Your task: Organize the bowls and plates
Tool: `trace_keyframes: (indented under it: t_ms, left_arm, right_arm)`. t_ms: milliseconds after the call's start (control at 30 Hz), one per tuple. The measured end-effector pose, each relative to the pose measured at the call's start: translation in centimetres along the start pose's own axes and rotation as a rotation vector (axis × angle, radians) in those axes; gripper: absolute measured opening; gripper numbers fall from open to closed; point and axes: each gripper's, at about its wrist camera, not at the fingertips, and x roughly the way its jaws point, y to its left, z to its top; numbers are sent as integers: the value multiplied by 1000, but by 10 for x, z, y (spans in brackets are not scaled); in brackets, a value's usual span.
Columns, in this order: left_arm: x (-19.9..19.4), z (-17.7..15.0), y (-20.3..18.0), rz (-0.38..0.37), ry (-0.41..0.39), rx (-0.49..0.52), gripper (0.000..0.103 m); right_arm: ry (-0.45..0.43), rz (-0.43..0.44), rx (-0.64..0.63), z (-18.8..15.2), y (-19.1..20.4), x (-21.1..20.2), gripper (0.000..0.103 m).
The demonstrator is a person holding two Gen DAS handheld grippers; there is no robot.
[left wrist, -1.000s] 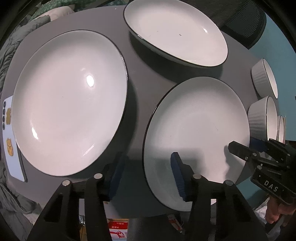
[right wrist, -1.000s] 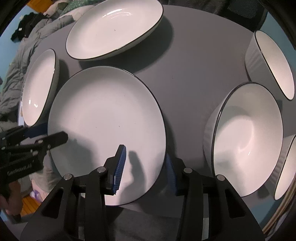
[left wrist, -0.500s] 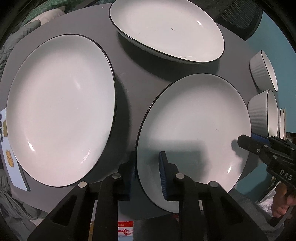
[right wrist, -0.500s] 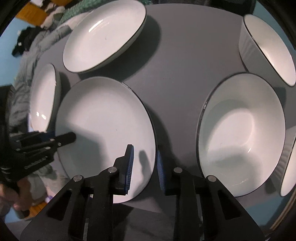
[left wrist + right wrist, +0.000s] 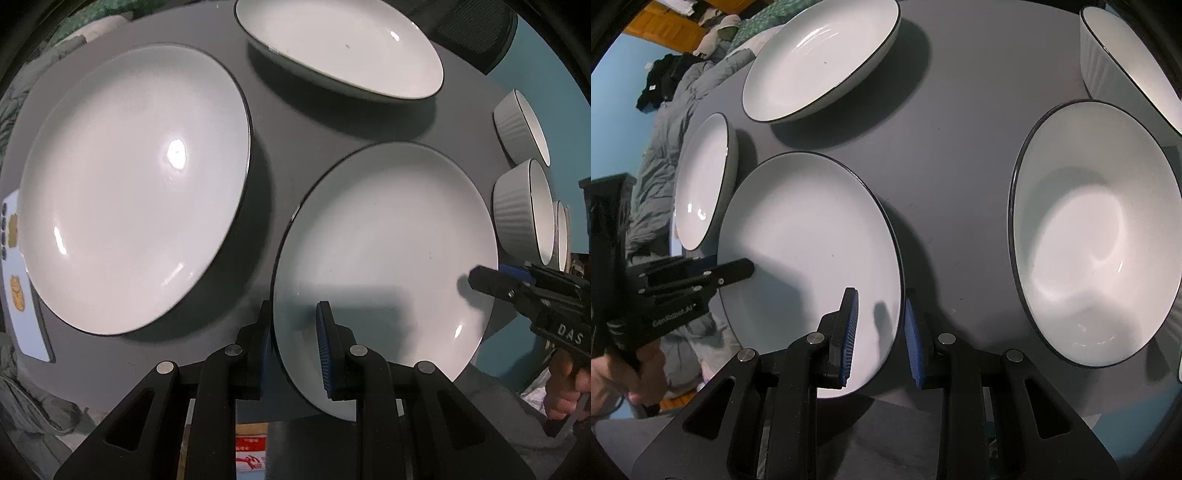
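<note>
A dark grey counter (image 5: pixel 960 155) under bright overhead glare, teal wall (image 5: pixel 532 62) behind, and at far left what looks like rumpled grey bedding (image 5: pixel 676 107) beside orange-brown wooden furniture (image 5: pixel 661 22).

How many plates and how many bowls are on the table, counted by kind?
Plates: 3, the near one clamped at its rim by both grippers, the left one and the far one.
Bowls: 3, the far one, the middle one and a third, which shows only its rim.
Total: 6
</note>
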Motion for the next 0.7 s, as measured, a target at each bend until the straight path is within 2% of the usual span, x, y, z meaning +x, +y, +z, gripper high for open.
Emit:
trace_keyframes:
  t_ms: [67,100,167,300,400,500,700]
  left_arm:
    - [4,-4,7,-7,-11,6,22]
    - [3,-5,10,-7,-12,10,22]
    - [9,1,4,-9,-16,13,22]
    - [7,-11,22,-27,-8,12,23]
    - [8,-13,31,-36,1,15,23]
    - [7,-15,46,-36,2,18,23]
    - [6,-23,59,-39,2,17,24]
  right_arm:
    - [4,0,11,4,1,5,26]
    - [7,-8,14,10,15,15,26]
    - [12,-44,22,13,15,20,26]
    - [1,-49,35,13,15,20,26]
    - [-11,-22,69,17,20,27,26]
    - [-11,13,90,12,8,23,26]
    - [34,53,123,16,1,23,21]
